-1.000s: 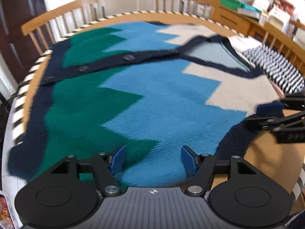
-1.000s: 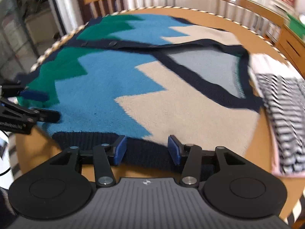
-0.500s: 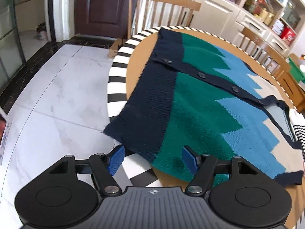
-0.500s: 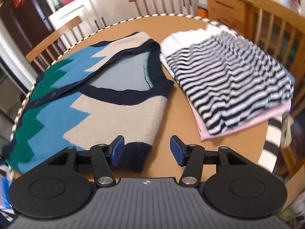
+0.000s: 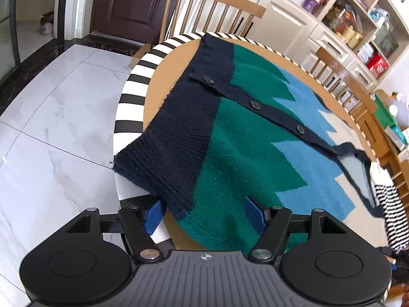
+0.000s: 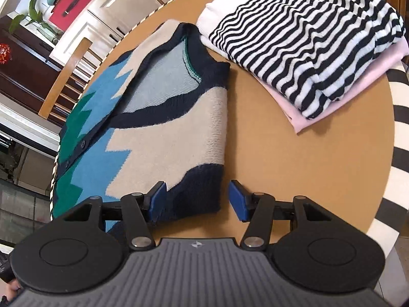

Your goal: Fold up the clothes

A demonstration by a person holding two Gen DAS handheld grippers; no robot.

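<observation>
My left gripper and right gripper are both spread over the zigzag knit cardigan; a folded striped top lies beyond the right fingers, no readable labels.

The cardigan lay flat on the round table, its hem corner overhanging the edge just ahead of the left gripper. Ahead and right of the right gripper sat a folded pile, seemingly clear of the cardigan.
</observation>
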